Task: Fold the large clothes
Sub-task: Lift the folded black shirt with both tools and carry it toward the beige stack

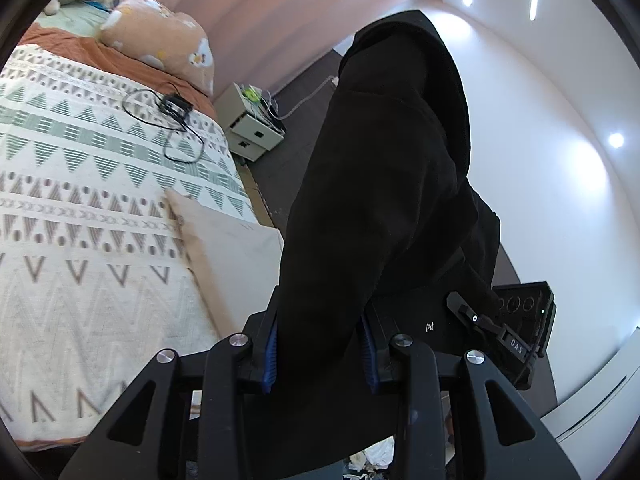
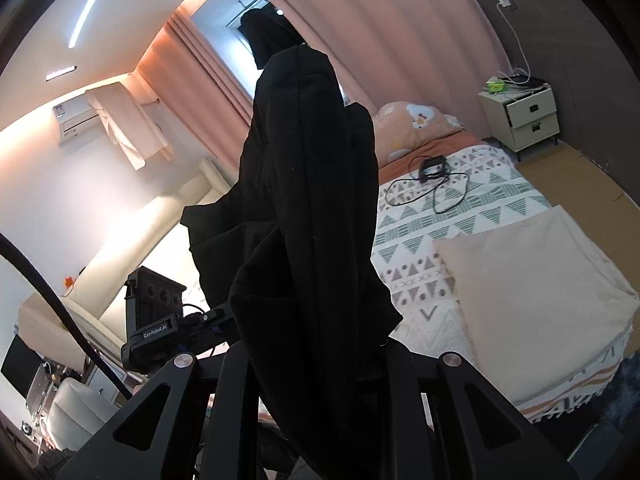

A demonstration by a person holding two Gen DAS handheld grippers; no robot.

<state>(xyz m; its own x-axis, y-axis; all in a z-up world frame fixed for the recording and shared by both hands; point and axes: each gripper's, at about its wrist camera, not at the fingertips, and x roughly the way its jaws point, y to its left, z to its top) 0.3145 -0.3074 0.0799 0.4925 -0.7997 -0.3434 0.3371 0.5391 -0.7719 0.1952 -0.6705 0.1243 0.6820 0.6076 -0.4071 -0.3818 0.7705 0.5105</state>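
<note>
A large black garment (image 1: 380,200) hangs bunched in the air beside the bed, held up by both grippers. In the left wrist view my left gripper (image 1: 320,354) is shut on it, the cloth pinched between the blue pads (image 1: 271,354). In the right wrist view the same black garment (image 2: 312,220) rises in front of the camera, and my right gripper (image 2: 316,364) is shut on a thick fold that hides its fingertips. Each view shows the other tool close by: the right gripper (image 1: 516,332) low on the right, the left gripper (image 2: 156,320) low on the left.
A bed (image 1: 80,200) with a patterned cover carries a beige cushion (image 2: 532,280), a black charger with its cable (image 2: 432,184) and a peach pillow (image 2: 412,124). A cream nightstand (image 2: 524,116) stands by the pink curtain (image 2: 360,20). Cardboard (image 2: 580,184) lies on the floor.
</note>
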